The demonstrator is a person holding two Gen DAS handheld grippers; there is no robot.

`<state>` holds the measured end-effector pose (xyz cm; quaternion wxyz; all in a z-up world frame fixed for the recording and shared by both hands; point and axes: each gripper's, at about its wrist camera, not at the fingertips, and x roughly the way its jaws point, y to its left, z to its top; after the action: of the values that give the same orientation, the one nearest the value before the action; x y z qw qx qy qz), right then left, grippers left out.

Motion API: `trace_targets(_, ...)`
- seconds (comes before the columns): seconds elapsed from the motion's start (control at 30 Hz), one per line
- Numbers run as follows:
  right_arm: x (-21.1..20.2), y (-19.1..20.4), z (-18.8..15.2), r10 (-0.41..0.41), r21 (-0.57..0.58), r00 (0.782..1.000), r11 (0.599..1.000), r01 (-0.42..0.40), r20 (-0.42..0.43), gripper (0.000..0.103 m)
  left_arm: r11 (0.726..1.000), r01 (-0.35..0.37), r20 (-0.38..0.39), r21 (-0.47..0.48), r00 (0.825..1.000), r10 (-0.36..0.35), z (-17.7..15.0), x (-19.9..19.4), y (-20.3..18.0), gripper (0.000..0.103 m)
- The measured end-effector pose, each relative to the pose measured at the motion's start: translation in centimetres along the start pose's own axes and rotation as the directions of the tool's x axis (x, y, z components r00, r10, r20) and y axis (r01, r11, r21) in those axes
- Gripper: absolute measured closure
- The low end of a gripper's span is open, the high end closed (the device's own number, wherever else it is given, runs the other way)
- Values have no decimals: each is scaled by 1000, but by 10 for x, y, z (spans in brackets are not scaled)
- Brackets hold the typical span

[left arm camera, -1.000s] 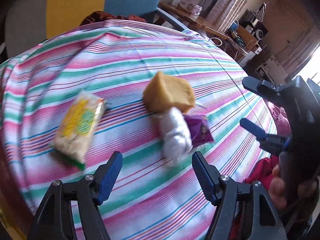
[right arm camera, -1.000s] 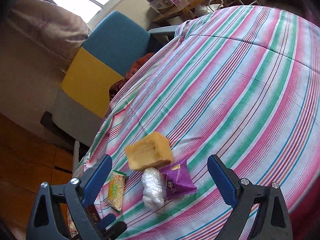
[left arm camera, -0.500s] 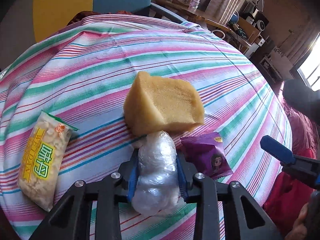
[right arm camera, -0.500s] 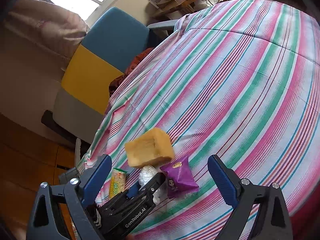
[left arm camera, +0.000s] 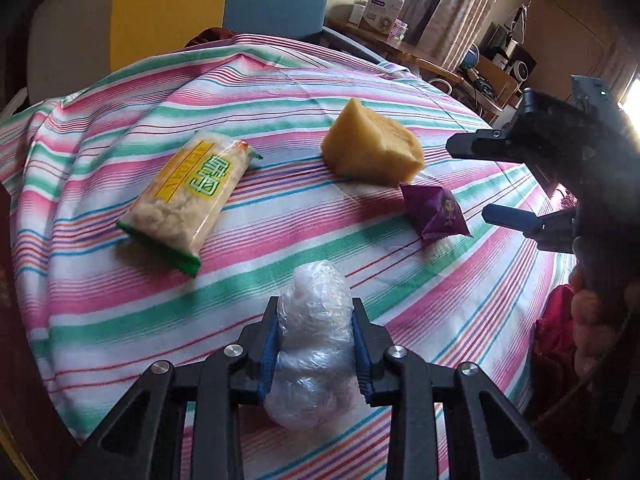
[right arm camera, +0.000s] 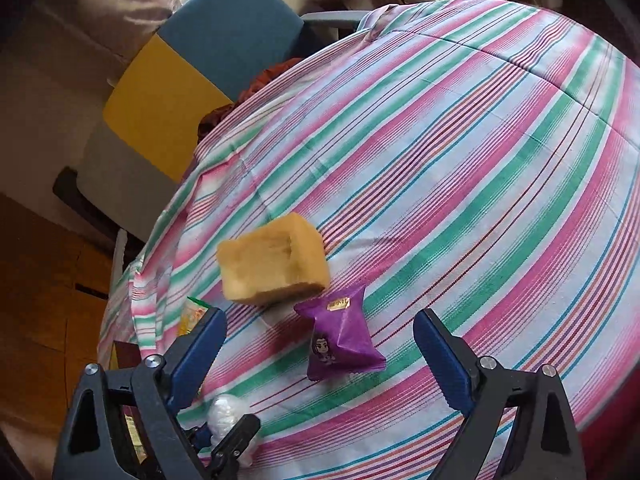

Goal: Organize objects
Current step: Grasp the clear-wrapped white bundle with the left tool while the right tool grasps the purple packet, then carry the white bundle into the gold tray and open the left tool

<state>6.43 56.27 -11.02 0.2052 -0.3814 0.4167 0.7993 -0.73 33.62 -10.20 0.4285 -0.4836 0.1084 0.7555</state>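
Now your left tongs (left arm camera: 314, 344) clamped on bundle (left arm camera: 316, 344), pulled clear of sponge (left arm camera: 372, 152). Your right tongs (right arm camera: 320, 354) wide, closing, empty, over packet (right arm camera: 340, 338). Relocation underway.

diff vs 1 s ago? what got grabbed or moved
The left gripper shut on the plastic-wrapped bundle and pulled it toward the near edge, away from the sponge and purple packet it lay against. The right gripper, jaws closing slightly with nothing pressed between them, now frames the purple packet more closely. The sponge, purple packet, yellow snack pack and striped cloth stayed put.
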Motion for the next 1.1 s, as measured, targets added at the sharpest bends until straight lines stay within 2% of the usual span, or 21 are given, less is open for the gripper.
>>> trace_targets(0.17,12,9,-2,-92,-93,996,992,90,-18,20,1000,-1,13,-2,1000,1,-14,-9,6,71)
trace_targets(0.43,35,20,-8,-222,-232,975,950,209,-30,24,1000,6,42,-3,999,-6,-22,-12,8,70)
trace_targets(0.53,53,23,-9,-287,-300,957,918,258,-54,36,1000,3,49,2,999,-4,-23,-11,7,70)
trace_targets(0.6,57,32,-13,-327,-372,945,879,297,-17,62,1000,6,53,0,999,-6,-24,-12,8,70)
trace_targets(0.63,58,34,-15,-320,-390,947,875,287,-23,67,1000,7,56,-1,998,-7,-25,-12,8,70)
trace_targets(0.73,60,38,-18,-324,-418,946,863,284,-28,67,1000,13,61,-10,998,-12,-25,-12,9,70)
trace_targets(0.9,64,35,-16,-317,-419,947,867,269,-49,66,1000,8,63,-5,998,-7,-25,-12,8,70)
trace_targets(1.1,66,39,-19,-326,-437,945,854,280,-31,65,1000,3,58,-13,998,-2,-26,-17,7,72)
